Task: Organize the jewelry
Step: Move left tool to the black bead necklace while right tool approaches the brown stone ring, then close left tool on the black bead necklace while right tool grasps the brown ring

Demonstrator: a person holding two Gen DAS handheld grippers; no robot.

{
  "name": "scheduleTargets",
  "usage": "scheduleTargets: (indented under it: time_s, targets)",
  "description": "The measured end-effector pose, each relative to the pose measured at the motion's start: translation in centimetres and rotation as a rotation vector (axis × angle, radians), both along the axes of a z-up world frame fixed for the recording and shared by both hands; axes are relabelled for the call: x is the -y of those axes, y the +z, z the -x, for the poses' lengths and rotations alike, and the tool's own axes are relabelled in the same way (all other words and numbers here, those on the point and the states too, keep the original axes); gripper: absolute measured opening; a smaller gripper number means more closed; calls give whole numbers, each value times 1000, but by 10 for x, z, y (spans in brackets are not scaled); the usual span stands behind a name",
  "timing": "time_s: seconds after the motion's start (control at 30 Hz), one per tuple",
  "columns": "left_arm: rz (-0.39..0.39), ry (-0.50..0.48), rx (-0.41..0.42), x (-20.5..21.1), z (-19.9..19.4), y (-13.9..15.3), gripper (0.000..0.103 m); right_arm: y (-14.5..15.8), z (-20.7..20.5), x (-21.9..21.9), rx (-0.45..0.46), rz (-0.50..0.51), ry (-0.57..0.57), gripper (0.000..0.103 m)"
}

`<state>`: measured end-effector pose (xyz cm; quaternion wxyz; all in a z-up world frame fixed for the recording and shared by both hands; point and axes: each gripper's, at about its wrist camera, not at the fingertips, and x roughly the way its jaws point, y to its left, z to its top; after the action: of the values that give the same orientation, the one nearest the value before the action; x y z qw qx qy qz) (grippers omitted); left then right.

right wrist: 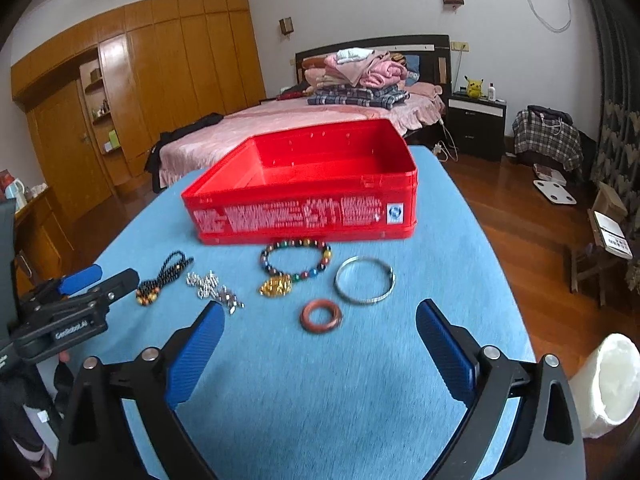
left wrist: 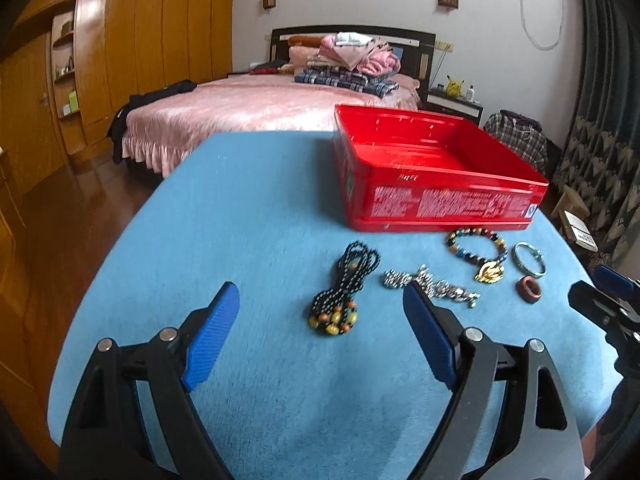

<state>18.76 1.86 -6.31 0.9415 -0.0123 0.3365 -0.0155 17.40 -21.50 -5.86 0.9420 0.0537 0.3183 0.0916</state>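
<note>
An open red box stands at the far side of the blue table. In front of it lie a black bead necklace, a silver chain, a coloured bead bracelet with a gold pendant, a silver bangle and a brown ring. My left gripper is open and empty, just short of the necklace. My right gripper is open and empty, near the brown ring.
The blue table has rounded edges. A white bin stands at its right. Behind are a pink bed with folded clothes, a wooden wardrobe and a nightstand.
</note>
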Motion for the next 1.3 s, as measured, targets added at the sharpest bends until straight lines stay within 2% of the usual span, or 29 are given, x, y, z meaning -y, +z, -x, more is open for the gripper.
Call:
scheduleTargets:
  time_s: [0.23, 0.4, 0.5, 0.57, 0.6, 0.67, 0.77, 1.0, 1.17, 1.3]
  targets:
    - [12, 3, -33, 1, -10, -10, 80, -8, 1, 0, -13, -1, -8, 95]
    - [29, -13, -79, 4, -23, -16, 74, -10, 1, 0, -12, -2, -7, 95]
    - [55, -26, -109, 2, -27, -21, 65, -10, 0, -1, -10, -2, -6, 95]
    - [73, -33, -126, 0, -29, -25, 47, -10, -2, -1, -16, -1, -4, 95]
    - [79, -32, -129, -1, -30, -26, 44, -11, -3, -2, -18, -2, -5, 95]
    - [92, -41, -128, -3, -29, -27, 25, -11, -4, -2, -23, 2, -14, 95]
    - [102, -42, -121, -2, -25, -27, 21, -12, -4, -3, -31, 22, -43, 97]
    - [128, -46, -132, 14, 4, -25, 20, -18, -6, -5, -62, 14, -40, 97]
    - [82, -59, -138, 24, 3, -28, 35, -22, -6, -4, -79, -3, -29, 97]
    - [64, -61, -134, 29, -4, -31, 37, -25, -8, -3, -90, -13, -22, 96]
